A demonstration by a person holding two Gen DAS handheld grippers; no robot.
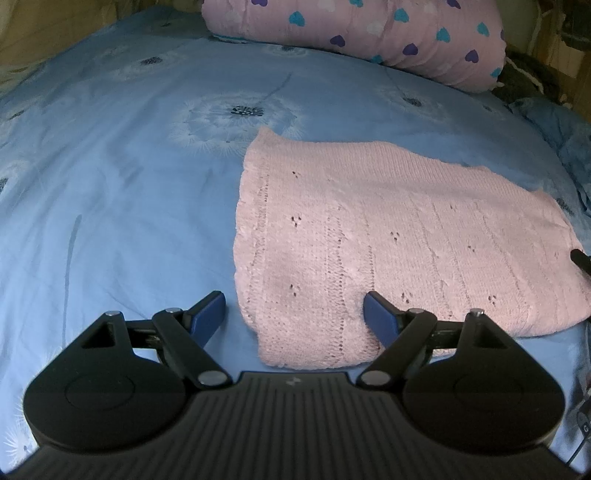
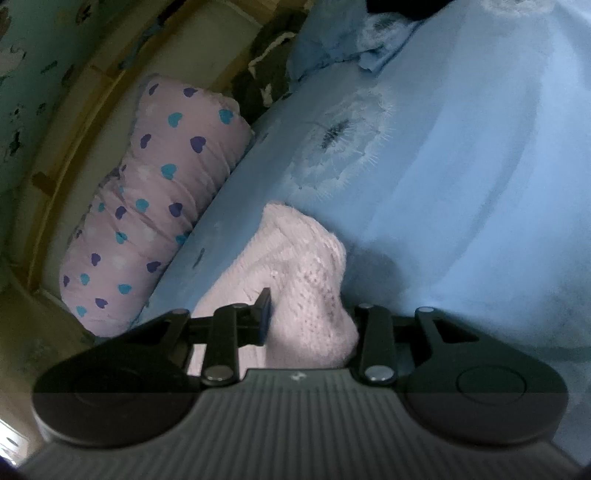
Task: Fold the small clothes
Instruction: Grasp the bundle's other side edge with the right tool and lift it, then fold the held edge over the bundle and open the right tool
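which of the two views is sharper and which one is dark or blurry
Left wrist view: bright and sharp, stitches clear on the pink knitted garment. Right wrist view: dimmer, soft and smeared, with the garment bunched at the right gripper and fuzzy, corners vignetted.

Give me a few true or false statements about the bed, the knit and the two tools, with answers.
1. The pink knit lies on a blue sheet. True.
2. The left tool is clamped shut on the knit. False: its jaws are spread wide around the knit's near corner.
3. The right tool has knit fabric between its jaws. True.
4. The pillow is plain white. False: it is pink with hearts.
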